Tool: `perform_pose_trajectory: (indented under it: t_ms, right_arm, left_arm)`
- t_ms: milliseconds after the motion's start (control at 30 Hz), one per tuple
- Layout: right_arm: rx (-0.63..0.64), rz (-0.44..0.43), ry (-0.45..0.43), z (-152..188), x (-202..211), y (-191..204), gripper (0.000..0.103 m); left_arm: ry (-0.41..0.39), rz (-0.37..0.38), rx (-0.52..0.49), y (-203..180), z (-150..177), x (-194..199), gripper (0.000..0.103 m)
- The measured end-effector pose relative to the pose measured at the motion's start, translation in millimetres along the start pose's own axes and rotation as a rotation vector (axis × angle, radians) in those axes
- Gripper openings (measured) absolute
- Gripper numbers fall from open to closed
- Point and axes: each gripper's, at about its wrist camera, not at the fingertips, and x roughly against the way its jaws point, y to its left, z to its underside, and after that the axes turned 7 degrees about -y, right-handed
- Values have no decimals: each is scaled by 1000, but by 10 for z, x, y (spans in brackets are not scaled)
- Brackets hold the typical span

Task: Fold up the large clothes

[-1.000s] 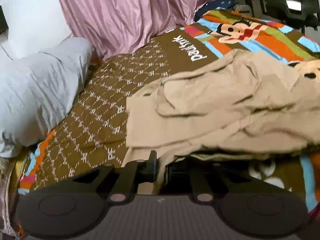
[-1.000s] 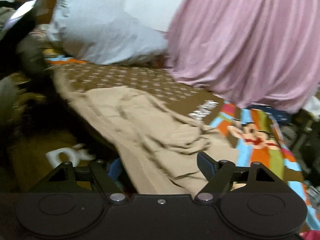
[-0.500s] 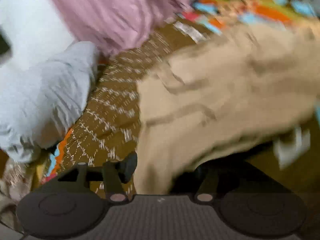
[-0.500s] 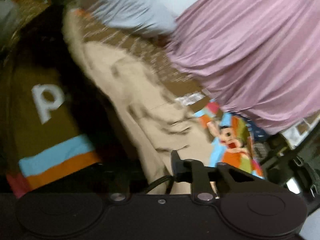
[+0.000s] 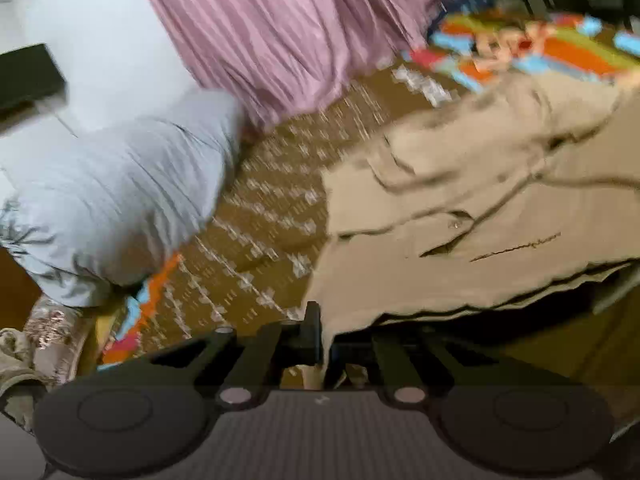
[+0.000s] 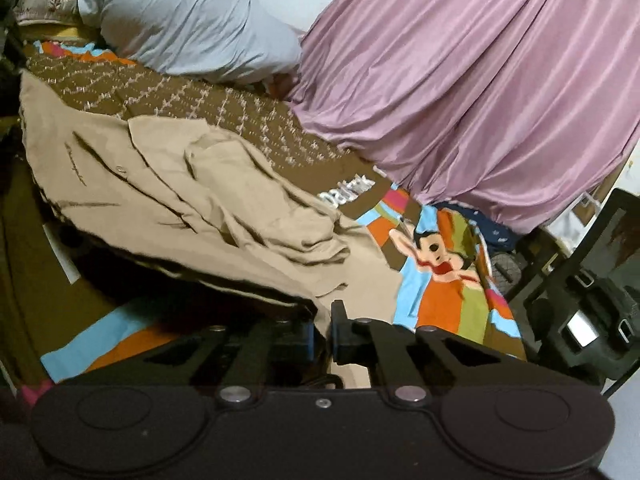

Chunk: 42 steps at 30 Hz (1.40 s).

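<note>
1. On the brown patterned bedspread (image 6: 224, 112) lies the rumpled beige cotton shirt (image 6: 192, 196), its near hem lifted.
2. Left gripper (image 5: 326, 340) has just closed on one hem corner; right gripper (image 6: 322, 332) pinches the other.
3. Both point gently downward.
4. Next, probably carry the hem away, keeping it taut.

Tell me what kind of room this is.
Most likely a bedroom. A tan garment lies on a bed covered with a brown and cartoon-print blanket, a pale blue pillow sits at one end, and a pink curtain hangs beside it.
</note>
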Motion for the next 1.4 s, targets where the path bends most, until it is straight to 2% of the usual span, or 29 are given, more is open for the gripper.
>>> perform_pose_trajectory:
  t_ms: [100, 233, 367, 500, 600, 700, 833, 933, 1033, 1133, 1200, 1233, 1267, 1300, 1333, 1367, 1400]
  right_arm:
    - [-32, 30, -31, -60, 163, -71, 5]
    - [-81, 43, -40, -192, 534, -311, 5]
    - [-70, 27, -38, -340, 660, -465, 5]
    - [-5, 35, -47, -435, 292, -492, 6]
    - [51, 48, -43, -520, -153, -541, 8]
    - [18, 42, -5, -612, -700, -695, 9]
    - [-60, 16, 68, -627, -1424, -859, 11]
    - [-97, -3, 113, -568, -1872, -862, 11]
    - [-146, -16, 154, -445, -2238, -814, 17]
    - [-272, -57, 164, -335, -2422, -857, 25]
    - [-355, -87, 143, -322, -2378, -899, 32]
    - [-398, -102, 112, -321, -2315, -944, 37]
    - [-440, -118, 68, -326, -2215, -995, 43]
    - [-463, -128, 35, -335, -2120, -1038, 47]
    - [-486, -131, -7, -349, -1991, -1092, 58]
    - [-502, -129, -41, -361, -1872, -1128, 64]
    - [-521, -127, -78, -375, -1731, -1171, 65]
  left_arm:
    - [-43, 4, 57, 152, -71, 297, 5]
    - [-81, 47, 92, 372, -138, 675, 6]
    - [-56, 95, 133, 478, -221, 647, 6]
    - [-78, 58, 77, 436, -406, 324, 7]
    - [-74, 39, 43, 407, -648, -104, 7]
    - [-33, 43, 26, 381, -872, -618, 7]
    - [32, 67, 32, 338, -1016, -1309, 7]
    - [88, 93, 51, 264, -999, -1779, 8]
    - [169, 127, 81, 165, -894, -2180, 9]
    - [215, 176, 198, 228, -790, -2379, 20]
    - [194, 217, 333, 392, -717, -2332, 31]
    - [177, 234, 389, 483, -680, -2283, 49]
    - [147, 250, 445, 595, -629, -2209, 73]
    - [115, 249, 495, 697, -577, -2123, 82]
    - [81, 236, 539, 804, -529, -2039, 91]
    - [51, 225, 570, 904, -469, -1939, 92]
    - [36, 216, 585, 982, -415, -1857, 93]
